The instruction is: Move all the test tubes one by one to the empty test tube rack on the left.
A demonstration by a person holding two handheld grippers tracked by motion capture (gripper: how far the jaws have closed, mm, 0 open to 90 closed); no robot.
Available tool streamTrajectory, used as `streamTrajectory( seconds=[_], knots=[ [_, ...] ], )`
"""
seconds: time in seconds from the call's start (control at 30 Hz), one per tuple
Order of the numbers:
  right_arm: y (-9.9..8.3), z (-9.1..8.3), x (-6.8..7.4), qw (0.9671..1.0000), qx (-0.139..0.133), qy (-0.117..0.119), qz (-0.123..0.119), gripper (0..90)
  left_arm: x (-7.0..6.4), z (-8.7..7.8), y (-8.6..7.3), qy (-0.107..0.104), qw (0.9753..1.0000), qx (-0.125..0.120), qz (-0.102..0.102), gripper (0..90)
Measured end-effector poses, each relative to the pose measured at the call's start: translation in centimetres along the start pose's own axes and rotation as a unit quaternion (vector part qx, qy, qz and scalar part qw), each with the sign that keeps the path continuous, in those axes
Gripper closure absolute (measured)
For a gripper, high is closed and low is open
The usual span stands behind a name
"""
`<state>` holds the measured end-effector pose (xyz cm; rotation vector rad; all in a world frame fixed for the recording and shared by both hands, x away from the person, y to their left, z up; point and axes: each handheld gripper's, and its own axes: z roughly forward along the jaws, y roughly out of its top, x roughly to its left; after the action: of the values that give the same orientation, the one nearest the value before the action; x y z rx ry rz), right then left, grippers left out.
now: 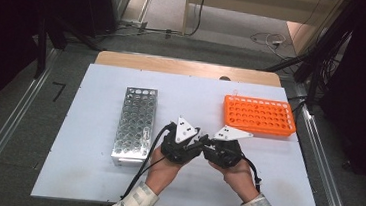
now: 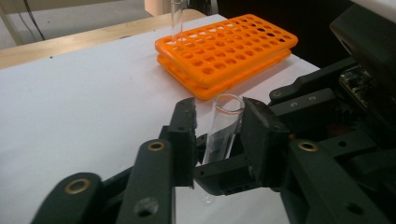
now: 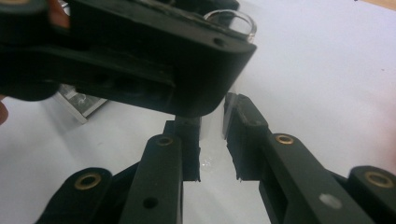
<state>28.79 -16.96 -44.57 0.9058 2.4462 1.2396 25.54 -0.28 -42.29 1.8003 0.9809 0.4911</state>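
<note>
Nearby, orange rack point(image 1: 259, 116), steel rack point(image 1: 135, 123), tube point(image 2: 223, 129)

Bare table point(image 1: 89, 175) around; metal rack point(image 1: 135, 124) left, orange rack point(image 1: 259, 115) right.

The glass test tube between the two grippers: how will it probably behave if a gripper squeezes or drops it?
The test tube looks like thin clear glass, so hard squeezing would probably crack it. Its smooth wall may slip between the black fingers. Being round, it would likely roll on the flat white table if dropped.
</note>
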Motion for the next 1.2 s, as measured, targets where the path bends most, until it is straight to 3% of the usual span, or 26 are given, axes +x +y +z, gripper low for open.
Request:
streamTrajectory(
  seconds=[0.13,0.6,0.83,1.2],
  knots=[
    [-0.1,-0.1,-0.1,1.0,0.0,0.0,0.003,72.8,-0.3,0.3,0.0,-0.004,1.0,0.003,0.006,72.6],
    [-0.1,-0.3,-0.2,1.0,-0.007,-0.003,0.006,72.2,-0.4,0.5,0.3,0.006,0.9999,0.004,0.008,74.9],
    [0.0,-0.6,-0.3,0.9998,-0.011,0.012,0.013,50.3,0.3,0.4,1.1,0.022,0.9997,0.009,0.0,75.3],
    [0.2,-1.2,-0.5,0.9995,-0.021,0.014,0.017,43.1,2.3,-1.4,2.1,0.045,0.9988,-0.002,-0.018,75.3]
  ],
)
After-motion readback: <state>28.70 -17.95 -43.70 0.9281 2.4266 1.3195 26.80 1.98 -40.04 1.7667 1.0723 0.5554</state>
